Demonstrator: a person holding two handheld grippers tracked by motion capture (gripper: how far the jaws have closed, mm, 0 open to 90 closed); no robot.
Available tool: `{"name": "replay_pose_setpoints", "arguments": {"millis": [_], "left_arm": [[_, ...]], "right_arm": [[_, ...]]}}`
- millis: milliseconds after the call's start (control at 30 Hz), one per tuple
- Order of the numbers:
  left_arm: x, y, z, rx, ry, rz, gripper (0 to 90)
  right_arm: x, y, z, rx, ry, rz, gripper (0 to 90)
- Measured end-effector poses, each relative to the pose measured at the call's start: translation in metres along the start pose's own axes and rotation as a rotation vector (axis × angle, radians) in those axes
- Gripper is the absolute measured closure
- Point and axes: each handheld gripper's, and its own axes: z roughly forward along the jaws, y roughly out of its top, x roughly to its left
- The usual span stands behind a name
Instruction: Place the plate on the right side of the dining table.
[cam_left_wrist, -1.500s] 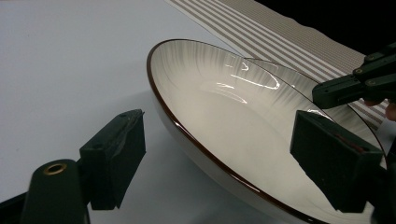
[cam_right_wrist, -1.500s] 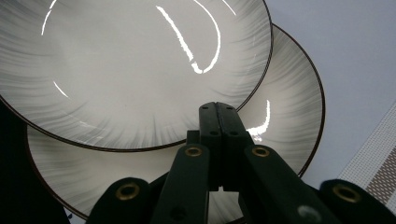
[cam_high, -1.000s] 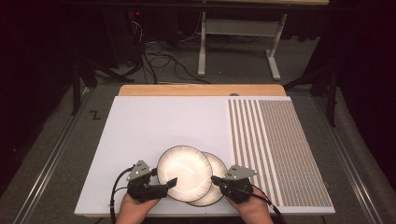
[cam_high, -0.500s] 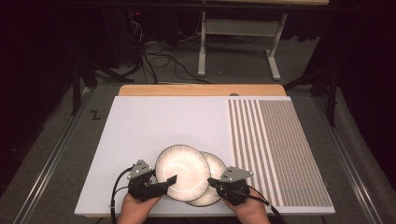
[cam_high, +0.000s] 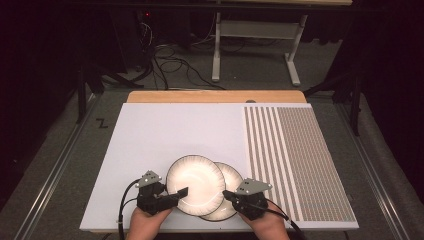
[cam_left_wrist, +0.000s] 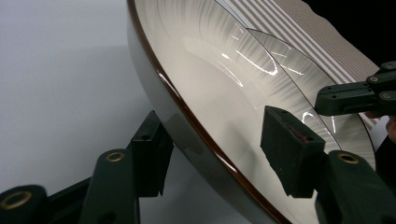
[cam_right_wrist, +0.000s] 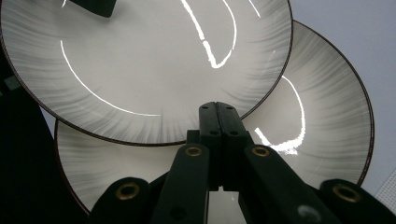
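Little has shifted over the last second: the right gripper (cam_high: 229, 194) has edged a touch leftward toward the plates, while the left gripper (cam_high: 181, 192) and both plates sit much as they did. Two pale plates with dark rims lie overlapping at the near edge of the white table (cam_high: 150, 145), just left of the striped mat (cam_high: 300, 160). The upper plate (cam_high: 195, 184) sits to the left and partly covers the lower plate (cam_high: 231, 187), which pokes out to the right and near side. In the left gripper view the jaws stand apart with the upper plate's rim (cam_left_wrist: 187, 116) between them, one pad under the outside wall, the other over the inner face; neither pad looks pressed home, so it is released, straddling the rim and not yet gripping. In the right gripper view the jaws are clenched together, pad against pad, with nothing between them, their tip lying over the lower plate (cam_right_wrist: 322, 126) just beside the upper plate's near rim (cam_right_wrist: 154, 140). The relation that matters: the upper plate's left rim already lies inside the left jaws, so the left hand is the one placed to take it, probably closing and lifting it off, while the right tip could steady the lower plate.
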Motion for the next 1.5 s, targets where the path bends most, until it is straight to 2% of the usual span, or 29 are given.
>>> {"name": "replay_pose_setpoints", "arguments": {"millis": [100,233,433,600,800,967,1133,1300,1500], "left_arm": [[-0.003,0.002,-0.003,-0.014,0.011,0.011,50.7],[-0.004,0.003,-0.002,-0.002,0.04,0.019,56.0],[-0.002,0.004,-0.002,0.003,0.034,-0.001,57.9],[-0.003,0.006,-0.002,-0.004,0.032,-0.004,59.6],[-0.004,0.007,-0.001,-0.02,0.018,-0.006,62.8],[-0.008,0.008,0.0,-0.02,0.016,0.023,65.7],[-0.008,0.009,0.0,-0.031,0.005,0.028,68.1],[-0.012,0.01,-0.001,-0.063,-0.003,0.062,70.6],[-0.017,0.01,-0.003,-0.093,0.0,0.124,72.3]], "right_arm": [[0.001,-0.001,0.001,0.012,-0.003,0.0,90.0],[0.0,-0.001,0.001,0.008,-0.004,-0.001,90.0],[0.001,-0.001,0.0,0.006,-0.004,0.002,90.0],[0.0,-0.001,0.0,0.007,-0.01,-0.006,90.0],[-0.002,-0.003,-0.003,-0.004,-0.001,0.007,90.0],[-0.002,-0.003,-0.005,-0.015,0.001,0.006,90.0],[-0.004,-0.002,-0.01,-0.035,-0.002,0.009,90.0],[-0.007,-0.003,-0.022,-0.083,-0.013,0.016,89.3],[-0.014,-0.006,-0.039,-0.126,-0.045,0.031,72.4]]}}
